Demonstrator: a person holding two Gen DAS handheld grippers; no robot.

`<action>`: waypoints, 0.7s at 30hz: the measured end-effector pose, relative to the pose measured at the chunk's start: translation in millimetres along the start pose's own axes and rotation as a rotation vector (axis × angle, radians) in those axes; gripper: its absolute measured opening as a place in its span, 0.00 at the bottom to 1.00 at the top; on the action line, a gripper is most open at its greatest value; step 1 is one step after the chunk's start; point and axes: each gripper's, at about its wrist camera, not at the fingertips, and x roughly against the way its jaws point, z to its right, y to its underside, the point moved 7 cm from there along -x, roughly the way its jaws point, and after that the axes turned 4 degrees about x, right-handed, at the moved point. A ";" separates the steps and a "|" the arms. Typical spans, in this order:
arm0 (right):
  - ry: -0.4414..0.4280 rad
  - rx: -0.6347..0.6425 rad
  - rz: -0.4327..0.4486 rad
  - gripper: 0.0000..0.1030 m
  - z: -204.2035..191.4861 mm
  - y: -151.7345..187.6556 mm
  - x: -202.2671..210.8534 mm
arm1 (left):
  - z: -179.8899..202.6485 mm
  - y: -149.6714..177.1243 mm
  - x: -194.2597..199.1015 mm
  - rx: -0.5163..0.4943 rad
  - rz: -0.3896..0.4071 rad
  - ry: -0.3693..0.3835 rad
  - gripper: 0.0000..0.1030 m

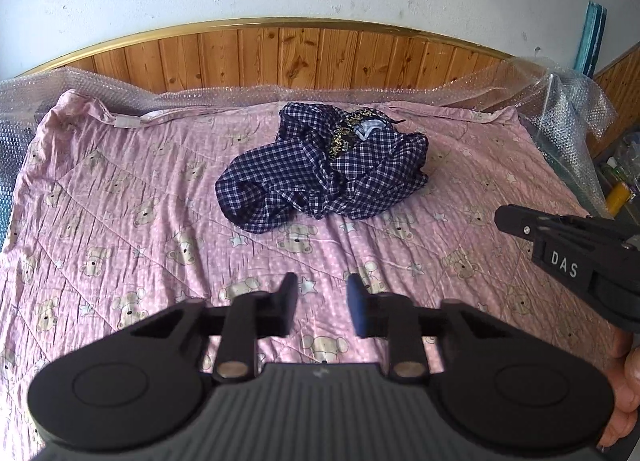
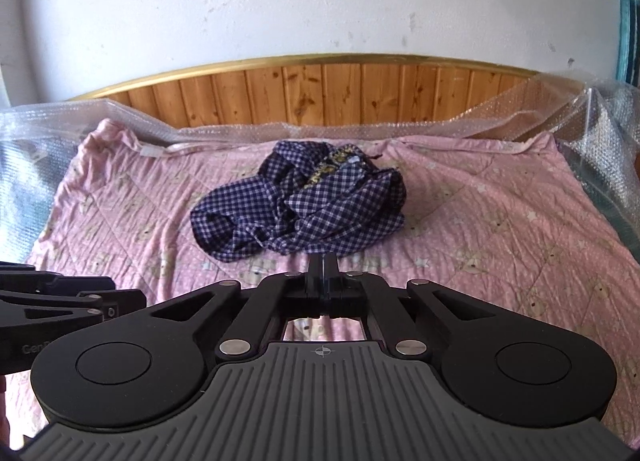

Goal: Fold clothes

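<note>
Crumpled checked garment (image 1: 320,165) heaped mid-bed, toward the headboard (image 1: 280,53); both claws held short of it.

Left claw (image 1: 322,301) gaping wide above the pink quilt (image 1: 120,201), gripping nothing; right claw (image 2: 323,265) pinched tight and empty, tips just shy of the heap's near edge. Not folded as lying now. Best handled by finding a hem or collar rather than a mid-heap bunch, pinching a single layer, lifting and spreading flat on the quilt, keeping clear of the bubble wrap (image 1: 560,101) at the bed's edges. Patterned inner lining (image 1: 344,133) showing, perhaps near the neck.
</note>
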 end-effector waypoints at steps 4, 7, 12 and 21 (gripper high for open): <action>-0.015 0.003 -0.008 0.00 -2.1 1.3 -6.8 | -5.0 -3.1 -6.2 0.015 -0.005 -0.018 0.00; -0.011 -0.007 -0.025 0.08 1.1 3.0 -18.6 | -10.0 -10.4 -16.4 0.031 -0.025 -0.027 0.12; -0.021 -0.054 -0.061 0.70 19.2 4.9 -55.1 | -22.1 -26.7 -41.9 0.083 -0.040 -0.041 0.98; -0.041 -0.070 -0.145 0.89 54.8 -29.3 -171.5 | -36.7 -50.5 -119.7 0.155 -0.154 -0.131 0.98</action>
